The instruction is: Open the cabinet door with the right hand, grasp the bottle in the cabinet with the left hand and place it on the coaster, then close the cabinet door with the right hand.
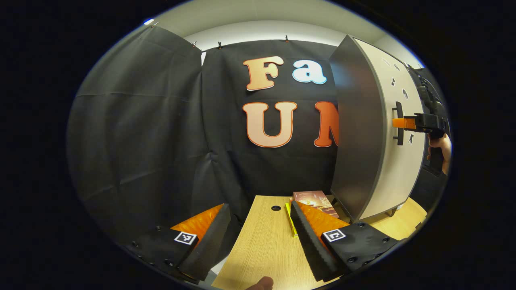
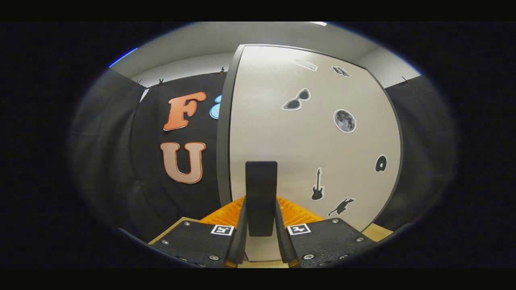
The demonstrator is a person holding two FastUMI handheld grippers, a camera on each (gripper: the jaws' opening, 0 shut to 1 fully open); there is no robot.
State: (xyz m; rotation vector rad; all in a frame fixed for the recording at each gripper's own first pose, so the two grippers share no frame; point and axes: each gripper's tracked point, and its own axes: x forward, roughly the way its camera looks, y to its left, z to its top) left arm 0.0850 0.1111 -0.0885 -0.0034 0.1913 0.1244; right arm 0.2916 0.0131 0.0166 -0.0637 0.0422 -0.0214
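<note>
A: Right gripper (image 2: 261, 225) status?
B: Both fingers clamped on the cabinet's black door handle (image 2: 261, 193), one on each side. Same grip seen side-on from the left gripper view, at the handle (image 1: 399, 121), with the hand (image 1: 441, 147) behind it.
A: Door?
B: Cabinet door (image 2: 282, 133) looks flush with the cabinet body, stickers across its front. Can't see the inside, so can't tell where the bottle is.
A: Left gripper (image 1: 258, 237)?
B: Jaws wide apart, holding nothing, above the wooden table (image 1: 266, 241). The cabinet (image 1: 358, 133) stands on that table, off to its right.
A: Coaster?
B: A flat reddish-brown square (image 1: 314, 201) lies on the table just beside the cabinet's base, over something yellow; can't confirm it's the coaster.
</note>
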